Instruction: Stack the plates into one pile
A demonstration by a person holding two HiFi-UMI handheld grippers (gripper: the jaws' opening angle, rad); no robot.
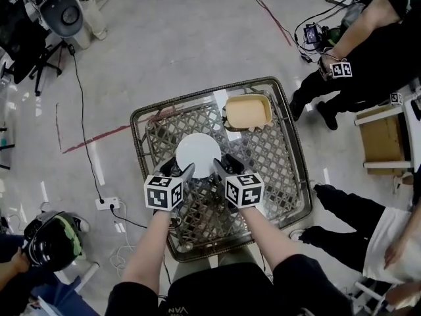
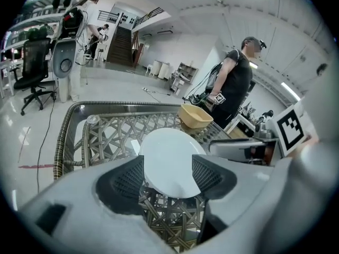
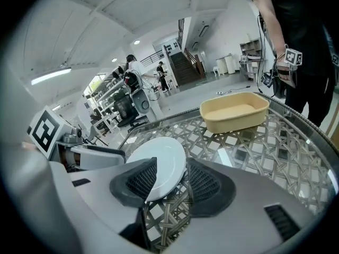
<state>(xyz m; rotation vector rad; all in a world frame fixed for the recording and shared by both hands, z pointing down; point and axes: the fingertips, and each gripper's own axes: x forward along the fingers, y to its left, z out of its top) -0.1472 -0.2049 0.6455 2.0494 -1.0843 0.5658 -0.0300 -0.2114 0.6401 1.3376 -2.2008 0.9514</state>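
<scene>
Lying flat near the middle of the worktop (image 1: 279,160), the white plate (image 1: 198,151) is the only plate that can be made out; whether more lie under it cannot be told. The worktop is a square lattice of woven cane under a clear top, with a rounded rim. The left tool (image 1: 179,169) sits at the plate's near-left rim and the right tool (image 1: 225,165) at its near-right rim, both angled downward toward it. In the left gripper view the jaws stand apart, the plate (image 2: 169,160) shows in the gap between them, and the dark pads cover its two sides without pressing on it. In the right gripper view the jaws are likewise apart, with the near rim of the plate (image 3: 161,160) between them; the pad on the left of that view overlaps the rim and the other stands just clear of it. Neither tool grips anything. A beige tray (image 1: 248,110) stands at the far edge of the worktop, well apart from the plate, upright and apparently empty. Beyond the worktop lies a pale floor (image 1: 171,38) with cables across it and a power strip (image 1: 107,203) near the left corner. A person in black (image 1: 375,38) stands at the upper right, and another is seated at the right edge.
</scene>
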